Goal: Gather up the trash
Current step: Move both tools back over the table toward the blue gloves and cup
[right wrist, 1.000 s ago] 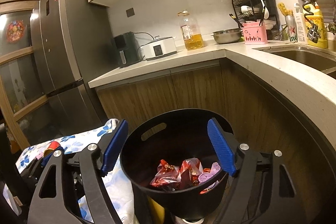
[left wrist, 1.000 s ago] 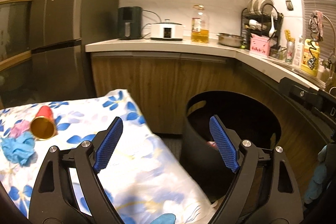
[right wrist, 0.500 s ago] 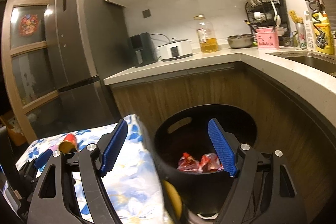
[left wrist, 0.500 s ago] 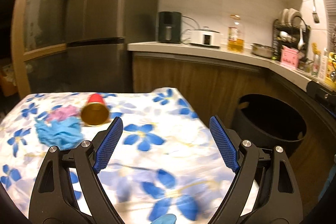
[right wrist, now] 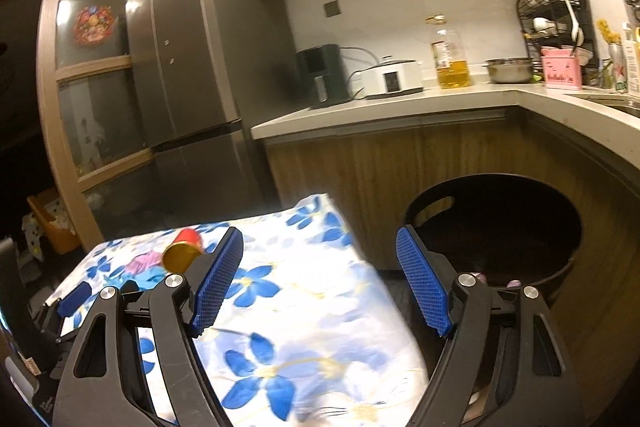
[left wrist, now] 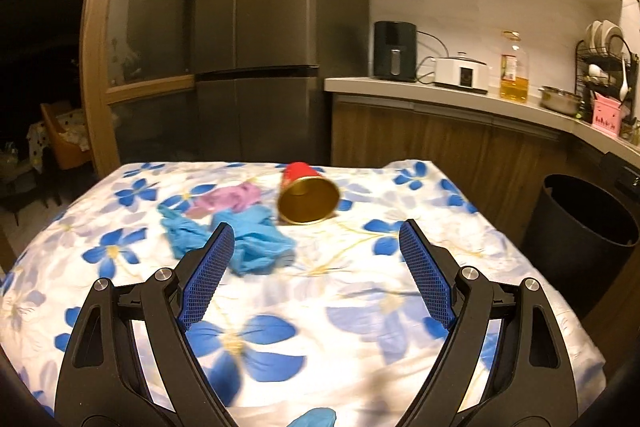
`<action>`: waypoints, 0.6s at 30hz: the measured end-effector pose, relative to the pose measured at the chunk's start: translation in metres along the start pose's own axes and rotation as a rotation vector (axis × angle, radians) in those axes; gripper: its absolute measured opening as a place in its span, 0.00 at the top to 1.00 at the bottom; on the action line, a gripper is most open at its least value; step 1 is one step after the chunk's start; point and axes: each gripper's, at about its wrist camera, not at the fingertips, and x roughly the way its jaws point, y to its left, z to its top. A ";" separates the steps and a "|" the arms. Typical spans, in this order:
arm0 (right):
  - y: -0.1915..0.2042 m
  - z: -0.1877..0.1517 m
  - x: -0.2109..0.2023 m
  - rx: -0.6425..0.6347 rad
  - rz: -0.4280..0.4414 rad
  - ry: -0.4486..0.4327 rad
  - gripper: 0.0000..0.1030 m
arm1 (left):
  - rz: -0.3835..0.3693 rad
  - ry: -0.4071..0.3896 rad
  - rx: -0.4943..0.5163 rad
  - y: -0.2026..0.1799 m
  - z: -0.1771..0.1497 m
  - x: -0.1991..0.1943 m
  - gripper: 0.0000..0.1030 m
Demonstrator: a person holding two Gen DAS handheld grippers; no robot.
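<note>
A red cup with a gold inside (left wrist: 307, 198) lies on its side on the flowered tablecloth (left wrist: 320, 307); it also shows in the right wrist view (right wrist: 182, 253). A crumpled blue glove (left wrist: 236, 239) and a purple scrap (left wrist: 232, 198) lie left of the cup. My left gripper (left wrist: 316, 275) is open and empty, above the cloth just short of the glove and cup. My right gripper (right wrist: 318, 283) is open and empty over the table's right edge. The black bin (right wrist: 552, 267) stands right of the table, also in the left wrist view (left wrist: 580, 239).
The kitchen counter (left wrist: 460, 99) with appliances, an oil bottle (left wrist: 513, 75) and a dish rack runs behind and right. A tall grey fridge (left wrist: 260, 47) stands behind the table. A blue scrap (left wrist: 314, 418) shows at the bottom edge.
Both grippers swung left, away from the bin and toward the table. The cup, glove and purple scrap moved toward the middle of the left view. Both stay open.
</note>
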 end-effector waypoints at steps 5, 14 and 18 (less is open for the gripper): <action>0.028 -0.005 0.012 -0.020 0.040 0.024 0.25 | 0.029 -0.002 -0.016 0.026 -0.002 0.000 0.20; 0.103 -0.029 0.054 -0.099 0.152 0.098 0.25 | 0.123 -0.010 -0.050 0.082 -0.002 0.010 0.20; 0.135 -0.042 0.076 -0.130 0.193 0.138 0.25 | 0.168 -0.013 -0.095 0.113 0.001 0.015 0.19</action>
